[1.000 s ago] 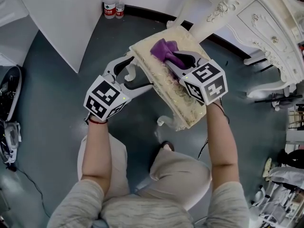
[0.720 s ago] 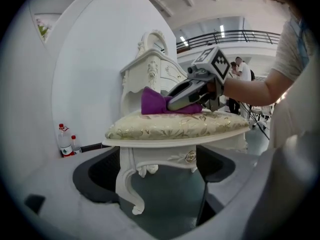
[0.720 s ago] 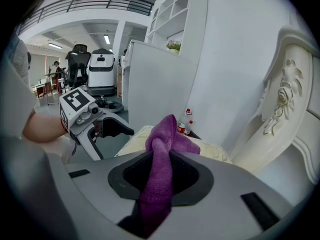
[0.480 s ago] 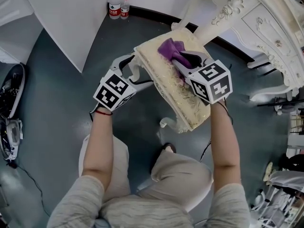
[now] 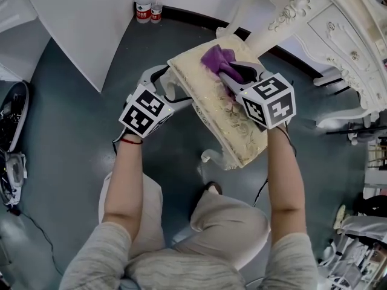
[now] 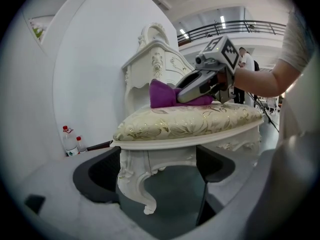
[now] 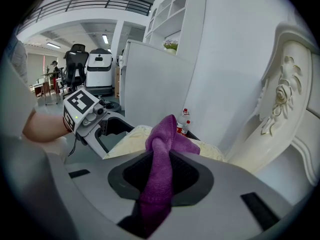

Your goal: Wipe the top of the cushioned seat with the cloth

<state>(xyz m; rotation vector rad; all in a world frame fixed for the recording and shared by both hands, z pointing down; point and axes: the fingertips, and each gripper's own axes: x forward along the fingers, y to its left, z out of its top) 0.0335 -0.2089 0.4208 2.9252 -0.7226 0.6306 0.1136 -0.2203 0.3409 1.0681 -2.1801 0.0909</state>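
The cushioned seat (image 5: 211, 104) stands on the grey floor (image 5: 72, 138) in front of the person, its cream and gold top tilted across the head view. The purple cloth (image 5: 215, 58) lies bunched on that top at the far end, close to the corner nearest the white dressing table (image 5: 338, 35). The rest of the cushion is bare.

The right tongs (image 7: 160, 170) are closed on the cloth: a fold of it runs back between the two dark pads, and its free end (a loose knot-like bunch) rests on the cushion just ahead of the tips. Seen from the left gripper view, these tongs lie low over the seat top, and the cloth touches the fabric.

The left tongs (image 6: 157, 173) are spread wide, and their jaws have just been opening. They sit at the seat's left edge, below the level of the cushion. One carved white leg (image 6: 132, 184) of the seat stands between the pads, nearer the left pad, but whether that pad touches it I cannot tell. These tongs grip nothing.

Two plastic bottles (image 5: 148, 6) stand at the far edge of the floor, against the foot of the white wall, well apart from the seat.
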